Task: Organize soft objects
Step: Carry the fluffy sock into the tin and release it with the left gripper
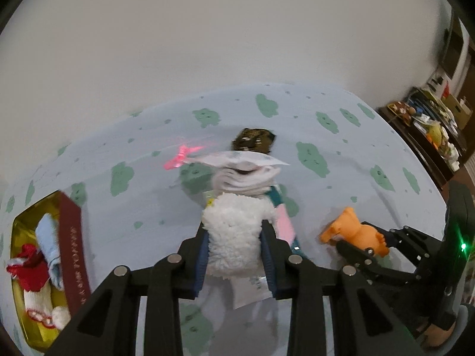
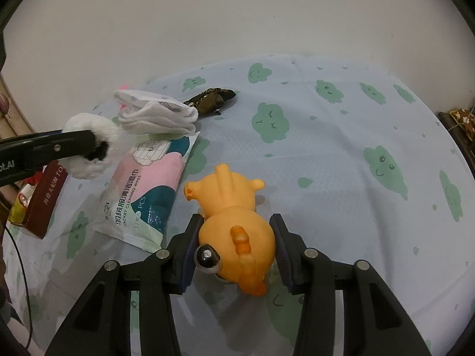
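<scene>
The left gripper (image 1: 236, 252) is clamped on a white fluffy toy (image 1: 234, 234), both blue pads pressed into its pile, and holds it clear of the sheet (image 1: 341, 154). The right gripper (image 2: 234, 249) is closed on an orange rubber toy (image 2: 234, 222), which lies on the sheet with its head pointing away from the jaws.

Take the box (image 1: 71, 246) as the landmark: it sits at the sheet's left edge, open side up, gold-lined, with a red wall facing the toys. Inside lie a red knit (image 1: 28, 264), a pale blue cloth (image 1: 50, 246) and a white sock (image 1: 38, 305), so most of its floor is filled; the free room looks to be at its far end.

The fluffy toy hangs well right of the box, directly above a wipes pack (image 2: 148, 190), with 1 folded white cloth (image 2: 157, 112) just beyond and a dark pouch (image 2: 213, 99) behind that. The orange toy is farther right again. So the left hand is the nearer one, and the box lies to its left with bare sheet between.

The move likely turns on lifting the toy over the red wall, which stands upright and could catch it.
</scene>
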{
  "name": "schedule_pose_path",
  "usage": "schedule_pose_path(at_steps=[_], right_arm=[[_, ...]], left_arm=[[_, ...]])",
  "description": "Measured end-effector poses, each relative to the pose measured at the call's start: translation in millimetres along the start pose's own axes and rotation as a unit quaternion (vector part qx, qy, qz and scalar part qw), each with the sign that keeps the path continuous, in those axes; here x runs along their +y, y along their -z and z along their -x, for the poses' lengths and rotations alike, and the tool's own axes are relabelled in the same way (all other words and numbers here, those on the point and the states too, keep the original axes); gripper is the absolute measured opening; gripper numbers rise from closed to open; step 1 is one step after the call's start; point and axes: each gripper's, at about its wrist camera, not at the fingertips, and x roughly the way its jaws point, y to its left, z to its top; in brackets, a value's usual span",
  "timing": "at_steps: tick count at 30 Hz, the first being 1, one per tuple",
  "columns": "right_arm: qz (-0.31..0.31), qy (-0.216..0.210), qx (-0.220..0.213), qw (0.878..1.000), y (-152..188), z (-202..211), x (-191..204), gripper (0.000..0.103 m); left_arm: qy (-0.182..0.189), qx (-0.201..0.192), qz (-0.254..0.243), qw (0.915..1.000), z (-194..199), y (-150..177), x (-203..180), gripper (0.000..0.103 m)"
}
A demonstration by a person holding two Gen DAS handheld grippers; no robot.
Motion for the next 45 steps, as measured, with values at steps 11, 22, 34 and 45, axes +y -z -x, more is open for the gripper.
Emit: schedule_pose_path(at_steps=[11,22,34,45], right_arm=[[0.006,0.004,-0.002,1.000,1,0,1,0.043],[0.009,0.006,-0.002,1.000,1,0,2,0.043],[0.011,0.008,-0.003,1.000,0,1,2,0.043],[0.007,0.001,0.004,1.000,-1,-1,1,0.043]], left_arm=[[-0.041,-0.007,0.041,0.9983,22,7,49,0.032],[-0.090,-0.003,0.111,0.9897,42,16,126,0.032],[-0.140,0.007,0.180,0.9736,55,43,198,0.032],[-0.158,0.017,0.208,0.9651,54,55,229,0.033]])
